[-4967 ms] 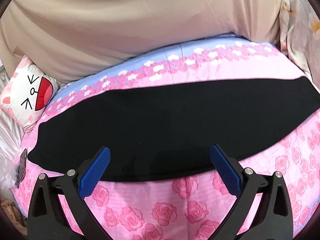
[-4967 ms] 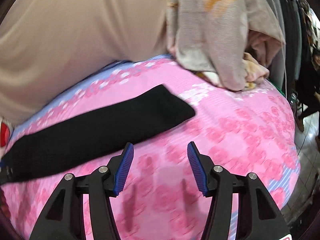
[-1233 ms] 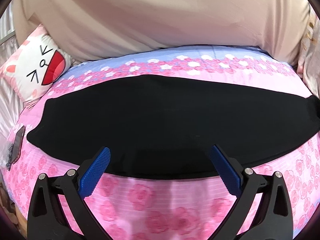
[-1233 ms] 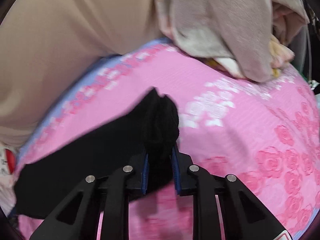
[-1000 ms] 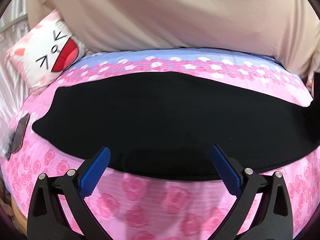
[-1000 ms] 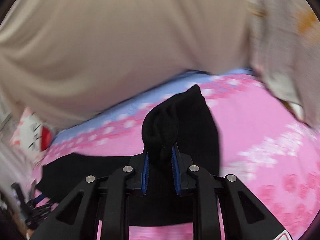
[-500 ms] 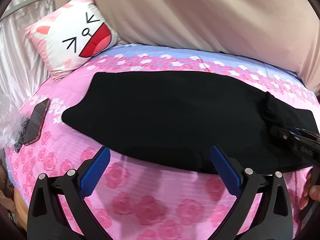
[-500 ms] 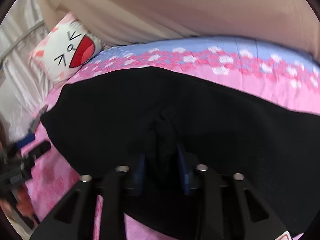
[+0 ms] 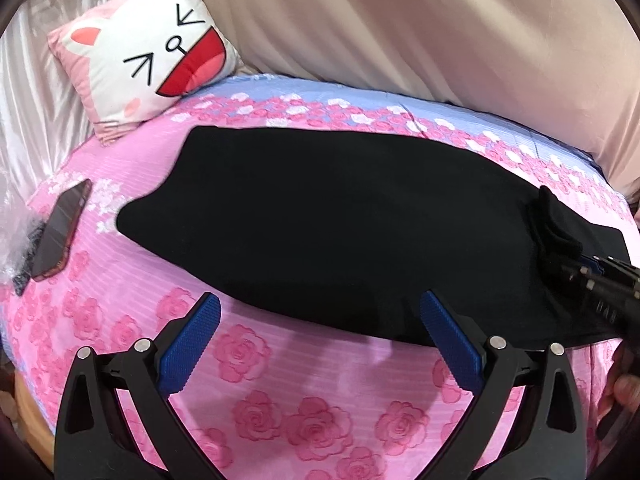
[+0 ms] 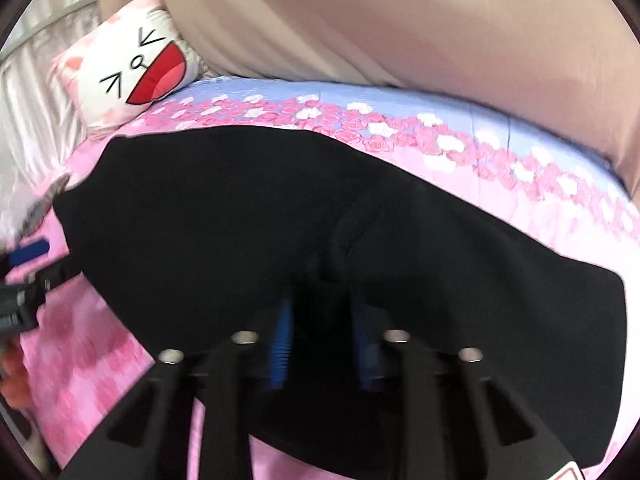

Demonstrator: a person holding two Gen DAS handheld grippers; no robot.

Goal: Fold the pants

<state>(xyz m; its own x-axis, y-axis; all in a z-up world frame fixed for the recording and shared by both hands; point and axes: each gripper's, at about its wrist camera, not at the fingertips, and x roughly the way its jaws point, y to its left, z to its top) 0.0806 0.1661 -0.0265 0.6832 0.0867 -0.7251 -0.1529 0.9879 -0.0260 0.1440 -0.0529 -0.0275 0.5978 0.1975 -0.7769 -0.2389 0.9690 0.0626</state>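
Observation:
Black pants [image 9: 340,224] lie lengthwise across a pink rose-print bed [image 9: 280,392]. My left gripper [image 9: 320,344] is open and empty, hovering over the sheet just in front of the pants' near edge. My right gripper [image 10: 320,332] is shut on the bunched leg end of the pants [image 10: 352,236] and holds it over the middle of the garment, so that end is doubled over. The right gripper also shows in the left wrist view [image 9: 588,276], at the far right, with the bunched cloth in its fingers.
A cat-face pillow [image 9: 148,52] leans at the back left against a beige drape [image 9: 440,28]. A phone [image 9: 60,228] and a plastic bag [image 9: 12,248] lie at the bed's left edge. A wooden bed frame [image 9: 32,420] shows low at the left.
My right gripper closed on the pants' leg end, lifted it and carried it left over the garment. My left gripper stayed open and swung left toward the pillow end.

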